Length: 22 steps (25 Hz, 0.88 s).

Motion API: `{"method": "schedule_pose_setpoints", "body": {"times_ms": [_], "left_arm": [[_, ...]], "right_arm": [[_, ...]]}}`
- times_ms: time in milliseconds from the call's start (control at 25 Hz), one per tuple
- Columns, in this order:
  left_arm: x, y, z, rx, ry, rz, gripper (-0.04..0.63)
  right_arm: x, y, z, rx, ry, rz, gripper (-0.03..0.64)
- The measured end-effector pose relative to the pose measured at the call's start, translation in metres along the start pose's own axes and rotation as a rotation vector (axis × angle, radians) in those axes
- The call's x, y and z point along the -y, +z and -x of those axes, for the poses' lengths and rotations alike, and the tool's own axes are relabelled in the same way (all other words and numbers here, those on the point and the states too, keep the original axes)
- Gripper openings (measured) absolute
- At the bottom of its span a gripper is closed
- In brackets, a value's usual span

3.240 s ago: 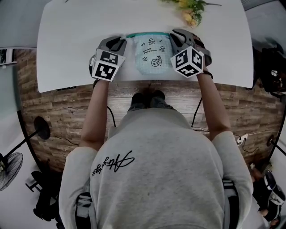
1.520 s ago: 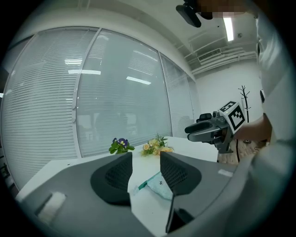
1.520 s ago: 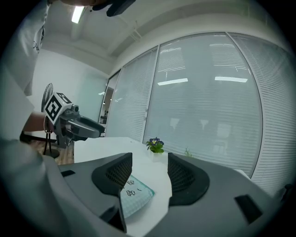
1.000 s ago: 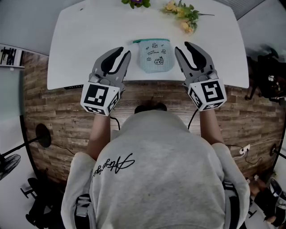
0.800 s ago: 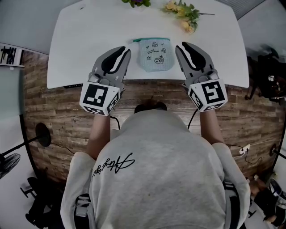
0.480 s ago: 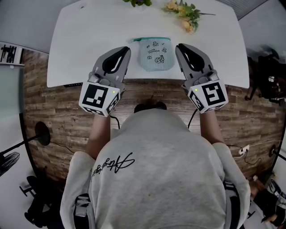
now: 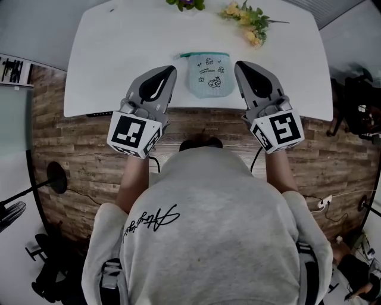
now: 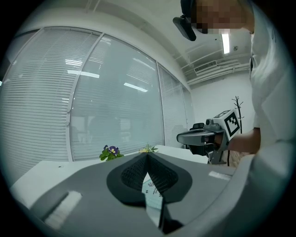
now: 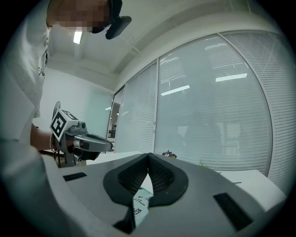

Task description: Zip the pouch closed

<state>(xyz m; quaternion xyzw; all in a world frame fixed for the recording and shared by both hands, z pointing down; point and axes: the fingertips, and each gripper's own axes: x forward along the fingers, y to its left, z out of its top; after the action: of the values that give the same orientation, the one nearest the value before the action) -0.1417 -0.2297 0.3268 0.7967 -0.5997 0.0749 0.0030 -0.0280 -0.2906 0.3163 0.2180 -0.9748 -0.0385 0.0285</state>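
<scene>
Both forearms [image 7: 130, 179] reach forward side by side, roughly level. The left gripper [image 7: 169, 71] and right gripper [image 7: 240, 64] have just been closing; their jaws now meet, nothing between them.

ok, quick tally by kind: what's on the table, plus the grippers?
pouch: 1
flower sprigs: 2 (purple flower sprig, yellow flower sprig)
grippers: 2 (left gripper, right gripper; both shut, holding nothing, flanking the pouch)
total: 5
</scene>
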Motion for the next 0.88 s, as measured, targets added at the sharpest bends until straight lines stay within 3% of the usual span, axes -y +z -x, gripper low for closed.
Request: {"method": "schedule_pose_setpoints", "body": {"times_ms": [880], "left_arm": [[0.000, 0.000, 0.011, 0.004, -0.033, -0.008, 0.002]], "right_arm": [[-0.017, 0.005, 0.000, 0.012, -0.016, 0.006, 0.000]]}}
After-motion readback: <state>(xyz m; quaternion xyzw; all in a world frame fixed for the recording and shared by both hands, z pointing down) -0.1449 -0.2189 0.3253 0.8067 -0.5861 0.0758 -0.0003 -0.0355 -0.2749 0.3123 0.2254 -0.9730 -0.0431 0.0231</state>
